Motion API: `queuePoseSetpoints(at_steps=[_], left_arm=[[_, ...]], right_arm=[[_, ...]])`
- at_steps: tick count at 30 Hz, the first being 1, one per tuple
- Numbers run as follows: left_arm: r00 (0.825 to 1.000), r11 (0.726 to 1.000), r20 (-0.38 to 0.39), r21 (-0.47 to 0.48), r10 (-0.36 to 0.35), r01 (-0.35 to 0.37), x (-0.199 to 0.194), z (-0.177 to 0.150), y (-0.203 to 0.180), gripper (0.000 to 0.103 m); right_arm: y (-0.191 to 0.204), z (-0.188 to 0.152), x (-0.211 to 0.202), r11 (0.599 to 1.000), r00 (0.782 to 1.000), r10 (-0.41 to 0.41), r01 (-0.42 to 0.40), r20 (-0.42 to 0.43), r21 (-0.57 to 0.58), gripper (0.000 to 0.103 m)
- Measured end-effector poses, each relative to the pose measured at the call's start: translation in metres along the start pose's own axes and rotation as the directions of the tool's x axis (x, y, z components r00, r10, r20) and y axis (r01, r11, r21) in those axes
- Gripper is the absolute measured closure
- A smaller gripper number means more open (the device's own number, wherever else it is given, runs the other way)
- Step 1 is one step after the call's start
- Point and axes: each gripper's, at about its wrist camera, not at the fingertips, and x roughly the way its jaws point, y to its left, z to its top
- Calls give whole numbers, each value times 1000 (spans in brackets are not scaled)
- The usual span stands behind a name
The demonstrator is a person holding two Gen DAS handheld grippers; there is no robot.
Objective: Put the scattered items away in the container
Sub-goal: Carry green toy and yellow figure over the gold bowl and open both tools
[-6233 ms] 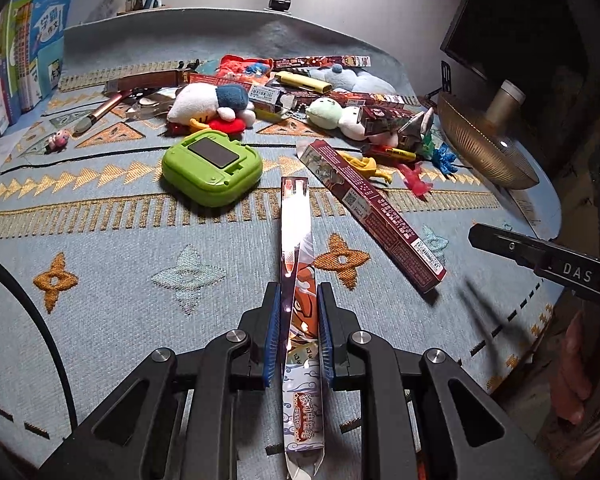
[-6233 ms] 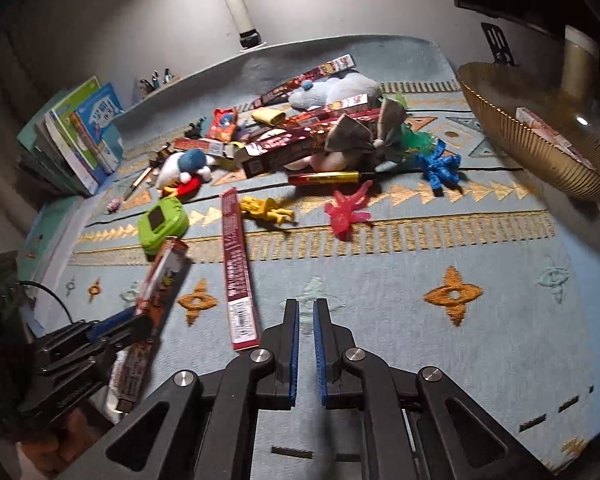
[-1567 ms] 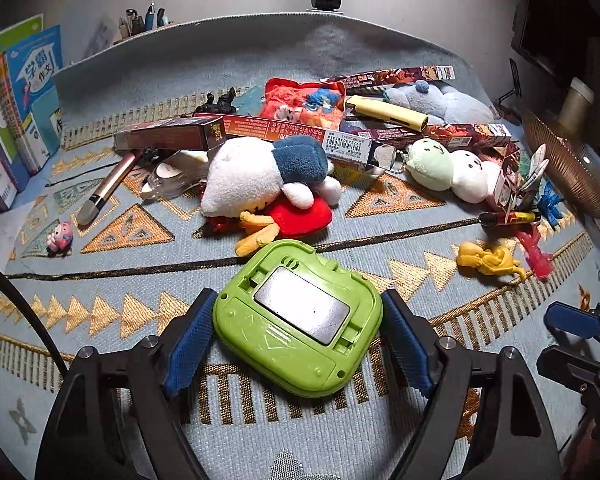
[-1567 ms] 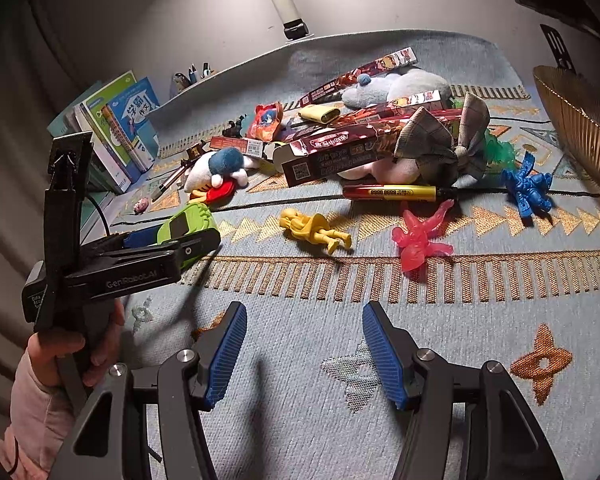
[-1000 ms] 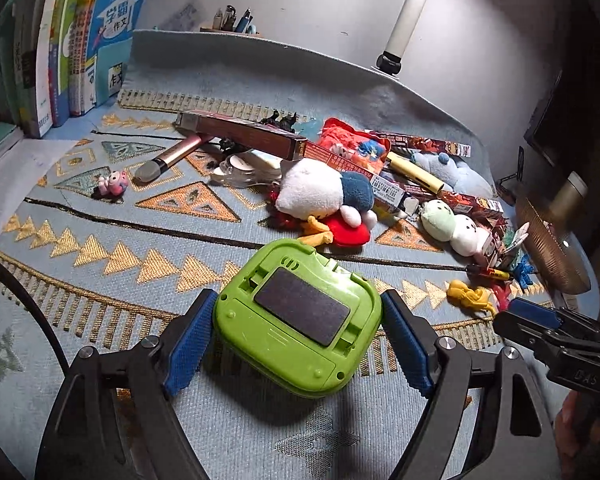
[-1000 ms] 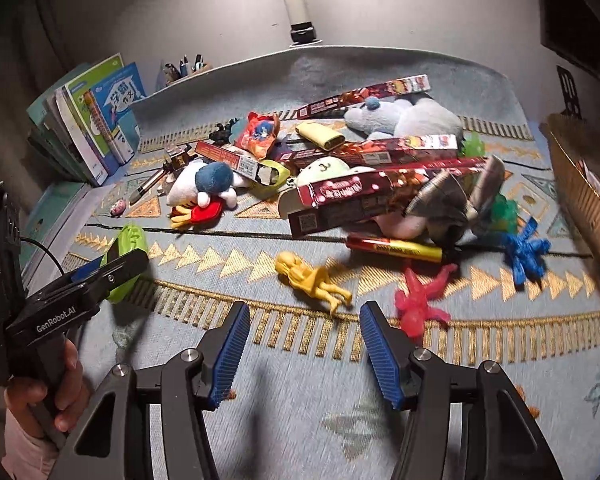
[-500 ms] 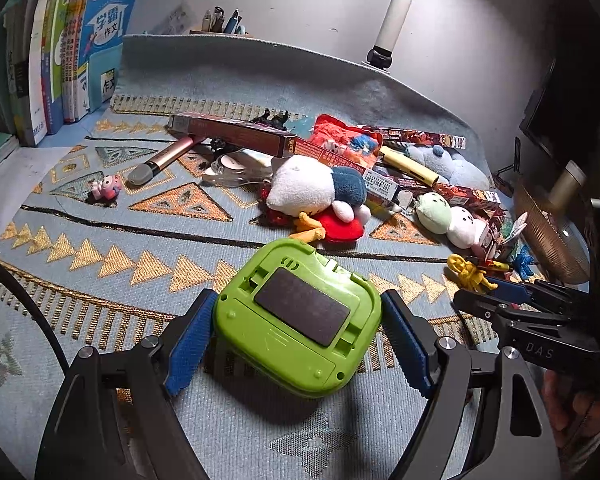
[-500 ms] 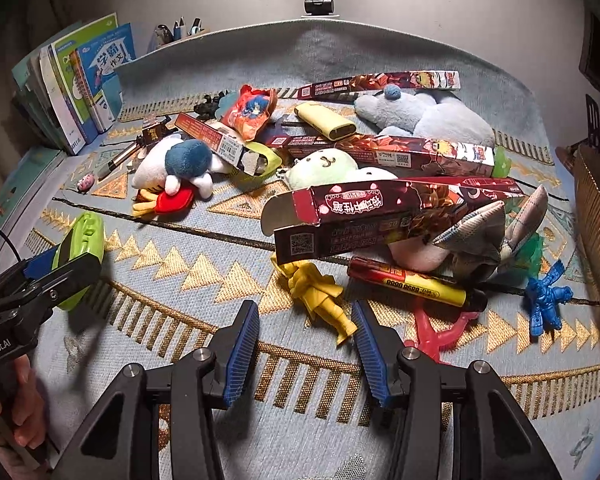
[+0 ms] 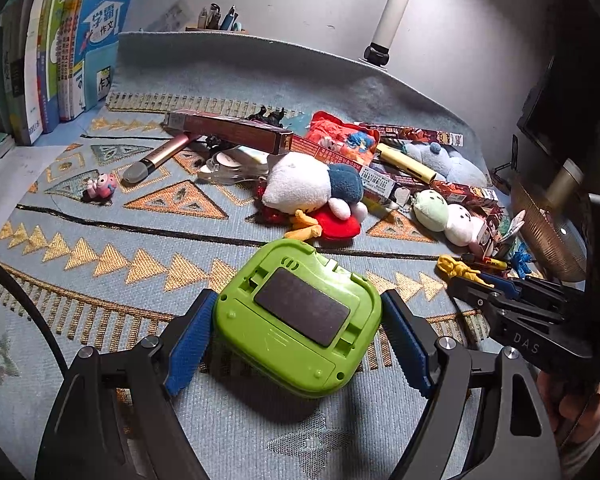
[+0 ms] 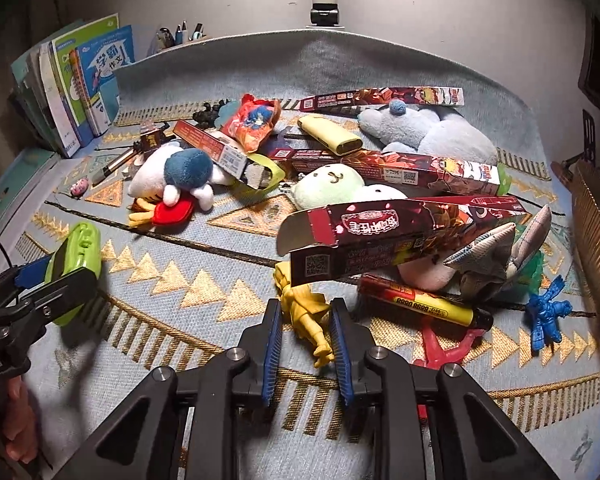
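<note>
Left gripper (image 9: pixel 296 336) clamped on green device (image 9: pixel 298 316), blue pads against both its sides, device lifted clear of patterned cloth (image 9: pixel 100 280) with its shadow beneath. Same device seen edge-on at far left of right wrist view (image 10: pixel 82 264).

Right gripper (image 10: pixel 305 340) closing around yellow figure (image 10: pixel 306 312); figure lying on the cloth between the blue pads, which sit close on either side. Firm pressure on it not confirmed. Same gripper visible at right of left wrist view (image 9: pixel 488 280), tips at the yellow figure (image 9: pixel 456 268).

Container (image 10: pixel 592 232), a ribbed golden bowl, at right edge of scene, only partly in frame; contents not discernible.

Remaining clutter farther back on the cloth:
- white and blue plush (image 10: pixel 176 176), left of centre
- open dark red carton (image 10: pixel 372 240), just beyond the yellow figure, partly over it
- yellow marker (image 10: pixel 420 306) and red figure (image 10: pixel 448 344), right of the right gripper
- blue figure (image 10: pixel 548 316), near the bowl
- pale green plush (image 10: pixel 328 184) and pale blue plush (image 10: pixel 440 132), farther back

Books (image 10: pixel 88 76) upright at far left.
</note>
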Motion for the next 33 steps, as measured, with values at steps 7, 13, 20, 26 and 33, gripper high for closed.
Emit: queuePoseSetpoints(at_steps=[7, 13, 20, 26, 33], left_arm=[[1000, 1000, -1, 3, -4, 4, 0, 0, -1, 23], [1000, 1000, 1, 14, 0, 0, 0, 0, -3, 23], [997, 997, 62, 58, 37, -41, -21, -7, -21, 23], [996, 990, 85, 136, -35, 23, -60, -5, -74, 23], [969, 938, 140, 309, -205, 154, -103, 24, -168, 23]], right_arm=[[-4, -19, -31, 994, 998, 61, -59, -12, 95, 80], [-20, -51, -63, 983, 999, 54, -54, 4, 174, 80], [-72, -73, -98, 945, 999, 44, -51, 29, 322, 80], [-123, -84, -139, 885, 986, 87, -143, 145, 444, 80], [-177, -89, -193, 832, 967, -14, -130, 256, 539, 80]])
